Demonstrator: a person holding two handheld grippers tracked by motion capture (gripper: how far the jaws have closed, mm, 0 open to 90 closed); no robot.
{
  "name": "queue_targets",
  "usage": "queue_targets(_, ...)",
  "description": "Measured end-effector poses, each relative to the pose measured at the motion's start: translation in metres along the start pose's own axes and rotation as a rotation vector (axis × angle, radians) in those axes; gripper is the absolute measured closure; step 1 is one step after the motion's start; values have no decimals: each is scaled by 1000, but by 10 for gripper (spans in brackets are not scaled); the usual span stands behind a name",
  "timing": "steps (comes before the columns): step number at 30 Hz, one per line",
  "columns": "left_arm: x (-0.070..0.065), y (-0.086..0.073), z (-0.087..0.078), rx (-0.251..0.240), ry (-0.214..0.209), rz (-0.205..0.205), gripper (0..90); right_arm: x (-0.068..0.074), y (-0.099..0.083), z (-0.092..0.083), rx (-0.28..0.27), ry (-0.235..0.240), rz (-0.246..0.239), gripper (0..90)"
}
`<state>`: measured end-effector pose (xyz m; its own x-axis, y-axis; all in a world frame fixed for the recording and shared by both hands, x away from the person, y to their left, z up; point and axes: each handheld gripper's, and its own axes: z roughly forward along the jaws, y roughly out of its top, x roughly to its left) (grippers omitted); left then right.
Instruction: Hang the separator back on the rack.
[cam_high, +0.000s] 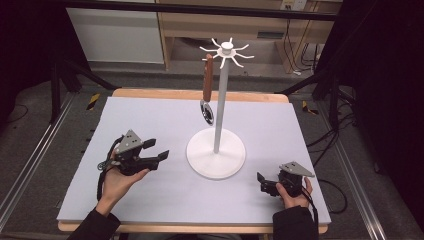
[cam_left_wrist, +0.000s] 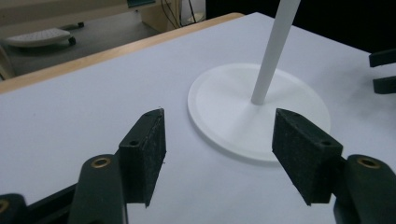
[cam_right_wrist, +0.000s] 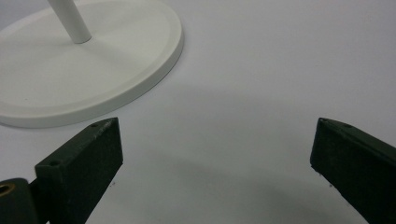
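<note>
A white stand with a round base and a tall pole stands mid-table, with a crown of hooks at its top. A utensil with a brown wooden handle and a metal head hangs from a left-hand hook. My left gripper rests low over the table left of the base, open and empty. In the left gripper view its jaws frame the base and pole. My right gripper sits at the front right, open and empty. The right gripper view shows the base at upper left.
A pale board covers the wooden table, whose far edge shows behind it. Black frame legs stand off both far corners. Wooden furniture and cables lie beyond. The right gripper's fingers show at the right edge of the left gripper view.
</note>
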<state>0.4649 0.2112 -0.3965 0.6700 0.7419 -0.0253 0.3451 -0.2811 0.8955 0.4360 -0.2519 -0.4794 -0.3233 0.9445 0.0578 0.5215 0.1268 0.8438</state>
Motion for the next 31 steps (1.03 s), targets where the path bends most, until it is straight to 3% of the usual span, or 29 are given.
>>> queue_targets(3, 8, -13, -2, 7, 12, -24, 339, 0, 0, 0, 0, -5, -1, 29)
queue_targets(7, 24, -32, -4, -3, 35, -93, 336, -2, -1, 1, 9, -18, 0, 27)
queue_targets(10, 35, -45, -5, 32, 77, -104, 332, -2, -2, 1, 17, -23, 10, 27)
queue_targets(13, 43, -53, -9, 30, 94, -136, 324, -4, -2, 0, 16, -35, 4, 26)
queue_targets(20, 57, -71, -19, 61, 179, -138, 316, -6, -4, -2, 40, -62, 14, 21)
queue_targets(31, 79, -84, -26, 102, 267, -161, 297, -14, -8, -5, 60, -100, 31, 15)
